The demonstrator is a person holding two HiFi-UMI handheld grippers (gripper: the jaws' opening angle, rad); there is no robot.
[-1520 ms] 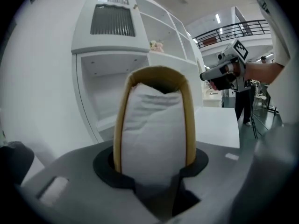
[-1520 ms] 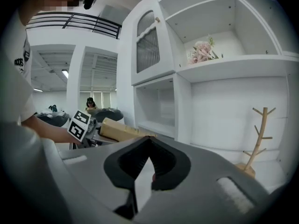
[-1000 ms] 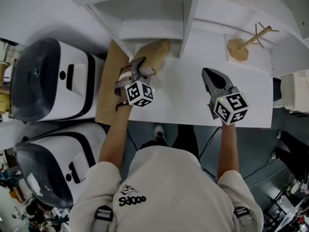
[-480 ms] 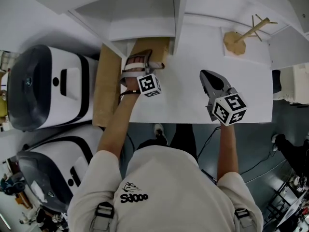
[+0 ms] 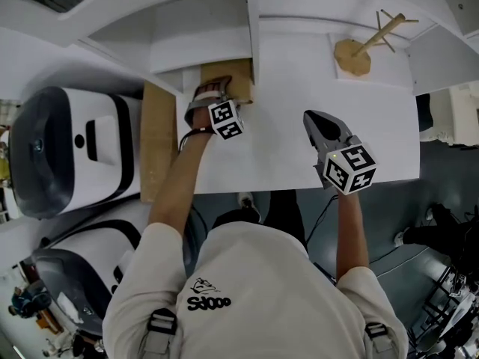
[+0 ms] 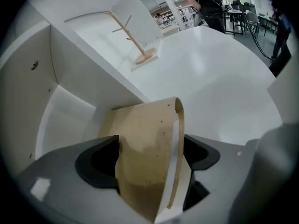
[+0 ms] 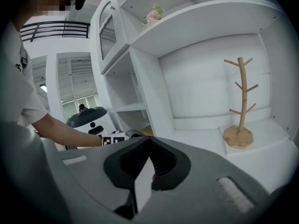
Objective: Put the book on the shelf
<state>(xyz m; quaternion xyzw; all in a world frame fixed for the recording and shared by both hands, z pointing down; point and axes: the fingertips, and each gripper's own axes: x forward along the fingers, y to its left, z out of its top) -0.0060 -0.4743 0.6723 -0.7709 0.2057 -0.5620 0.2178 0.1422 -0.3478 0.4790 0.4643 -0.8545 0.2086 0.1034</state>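
A tan book (image 5: 228,78) stands on edge at the mouth of the lower compartment of the white shelf (image 5: 198,47), against its right wall. My left gripper (image 5: 213,97) is right behind the book, which sits between its jaws (image 6: 145,143). Those jaws are opening, and the pads no longer seem to press on the covers. In the left gripper view the left gripper (image 6: 149,158) points into the compartment. My right gripper (image 5: 313,120) hovers over the white table (image 5: 284,155) to the right, shut and empty; its fingertips (image 7: 148,164) meet.
A wooden branch stand (image 5: 358,51) sits in the shelf bay to the right, also visible as the stand (image 7: 239,120). A brown board (image 5: 153,140) leans at the table's left end. Two white and black machines (image 5: 67,148) stand left of it.
My left gripper has pushed forward with the book from the table's edge into the shelf's lower compartment, and its jaws have widened. The right gripper has barely moved.
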